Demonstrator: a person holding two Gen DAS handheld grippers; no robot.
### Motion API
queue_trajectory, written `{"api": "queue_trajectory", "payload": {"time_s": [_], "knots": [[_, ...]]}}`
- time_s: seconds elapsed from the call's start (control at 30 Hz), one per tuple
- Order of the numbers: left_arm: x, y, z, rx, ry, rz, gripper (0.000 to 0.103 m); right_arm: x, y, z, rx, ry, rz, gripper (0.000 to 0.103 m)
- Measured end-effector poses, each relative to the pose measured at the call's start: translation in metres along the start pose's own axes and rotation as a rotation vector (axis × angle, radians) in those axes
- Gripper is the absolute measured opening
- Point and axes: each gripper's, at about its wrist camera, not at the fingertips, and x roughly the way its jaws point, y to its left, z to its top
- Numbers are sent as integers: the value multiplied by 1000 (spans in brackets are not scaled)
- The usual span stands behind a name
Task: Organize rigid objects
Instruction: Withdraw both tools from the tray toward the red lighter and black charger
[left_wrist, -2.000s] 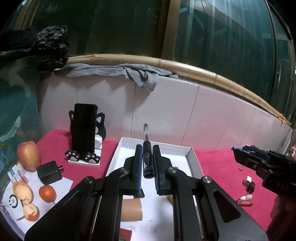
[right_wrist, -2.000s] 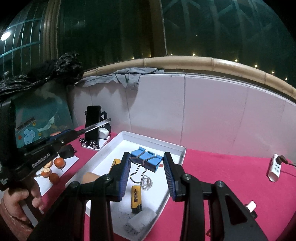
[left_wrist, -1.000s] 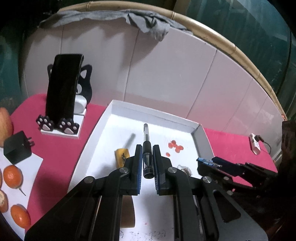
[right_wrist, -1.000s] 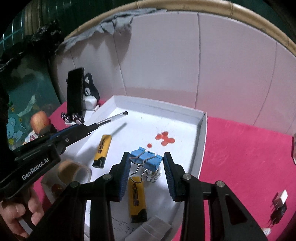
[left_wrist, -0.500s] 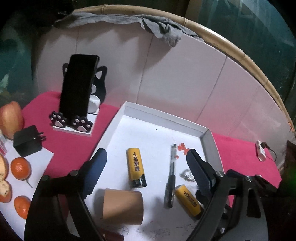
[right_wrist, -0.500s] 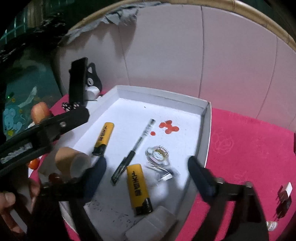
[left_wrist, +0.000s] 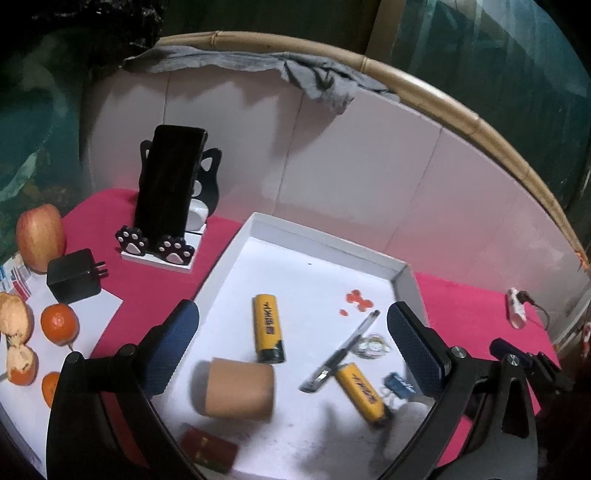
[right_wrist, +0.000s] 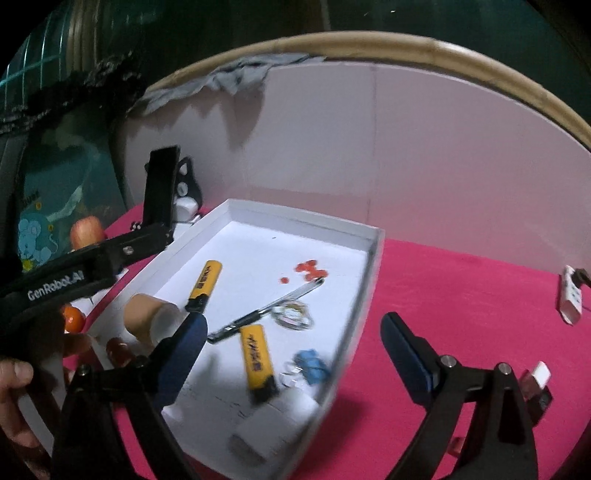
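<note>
Since a second ago both jaws have just been opening, and the pen and blue binder clip you carried now lie in the white tray. Your left gripper and right gripper stand spread wide and empty. Lift both straight clear, since pen and clip lie just below the fingers.

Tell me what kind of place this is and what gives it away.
Probably a corner of a home, a tiled ledge or counter beside dark windows, not a lab. A pink cloth covers it, a phone on a cat-shaped stand sits beside an apple, and a grey rag hangs on a bamboo rail.
</note>
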Motion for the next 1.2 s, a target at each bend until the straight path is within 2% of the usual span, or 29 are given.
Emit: {"api": "queue_trajectory", "payload": {"time_s": [0.17, 0.43, 0.6, 0.87, 1.0, 1.13, 1.2], "knots": [[-15, -27, -7, 26, -23, -71, 103, -32, -51, -15, 125, -59, -73, 95], [-18, -93, -32, 141, 28, -192, 103, -68, -126, -50, 296, -99, -192, 95], [-18, -116, -53, 157, 66, -250, 103, -80, -166, -79, 408, -89, -253, 95], [-10, -170, -102, 291, 187, -337, 103, -92, -217, -123, 551, -39, -338, 95], [-3, -199, -119, 392, 223, -400, 103, -95, -235, -143, 602, -21, -357, 95], [18, -233, -127, 515, 250, -476, 103, -97, -250, -160, 667, -12, -331, 95], [26, -248, -129, 560, 262, -496, 103, -101, -254, -163, 688, -40, -300, 95]]}}
